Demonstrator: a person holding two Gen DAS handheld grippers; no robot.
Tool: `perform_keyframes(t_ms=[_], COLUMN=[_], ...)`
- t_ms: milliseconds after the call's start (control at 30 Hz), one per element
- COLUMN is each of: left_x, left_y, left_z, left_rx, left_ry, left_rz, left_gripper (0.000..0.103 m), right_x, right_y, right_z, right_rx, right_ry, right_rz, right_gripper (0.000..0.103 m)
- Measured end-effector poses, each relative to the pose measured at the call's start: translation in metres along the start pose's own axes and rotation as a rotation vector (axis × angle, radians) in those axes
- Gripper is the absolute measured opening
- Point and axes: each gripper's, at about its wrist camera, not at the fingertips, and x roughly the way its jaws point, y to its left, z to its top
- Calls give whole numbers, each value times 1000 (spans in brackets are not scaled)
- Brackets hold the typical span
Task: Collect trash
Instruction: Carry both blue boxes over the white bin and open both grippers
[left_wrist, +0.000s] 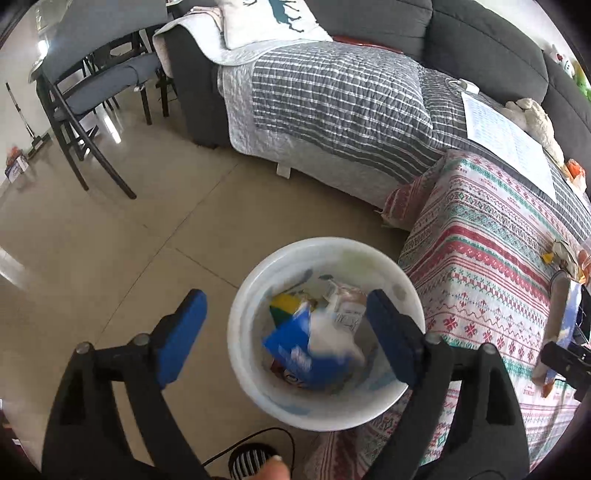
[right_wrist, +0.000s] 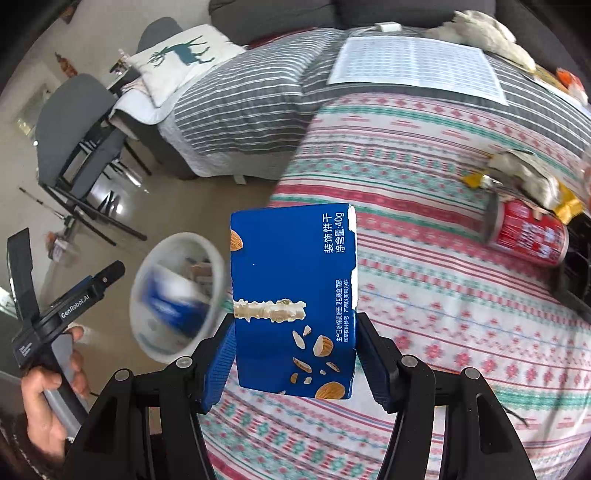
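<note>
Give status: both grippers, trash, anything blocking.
Left gripper open over white bin, empty. Right gripper shut on blue snack box, above patterned blanket. Red can and wrappers uncollected. Nothing blocking.

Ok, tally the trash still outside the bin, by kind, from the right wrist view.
Blue snack box, held in the right hand-held gripper: 1
Red can on the patterned blanket: 1
Crumpled wrappers beside the can: 1 cluster
Total: 3

A: I see a glossy blue cardboard box (right_wrist: 293, 302), and a smooth white plastic bin (left_wrist: 325, 402).
B: My feed shows quilted matt cloth blanket (right_wrist: 424, 229), a shiny red metal can (right_wrist: 528, 236), and polished floor tile (left_wrist: 110, 229).
</note>
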Motion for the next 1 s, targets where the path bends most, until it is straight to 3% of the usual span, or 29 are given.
perform_keyframes(t_ms=[100,500,800,833,900,1000], left_x=[0,2,2,2,2,1], left_y=[8,57,68,68,67,64], left_z=[-7,-34,-43,-43,-43,-43], left_rx=[24,95,112,113,117,125], left_ry=[31,68,85,88,89,90], left_rz=[46,118,106,105,103,96], left_gripper=[100,100,100,100,100,100], right_x=[9,56,81,81,81,71], right_y=[17,87,116,118,121,120], right_z=[1,2,2,3,4,6], right_rx=[-27,-110,-134,-135,-126,-100], right_ry=[5,37,22,17,-2,-40], right_rz=[19,75,105,116,137,147], right_gripper=[63,63,65,67,80,85])
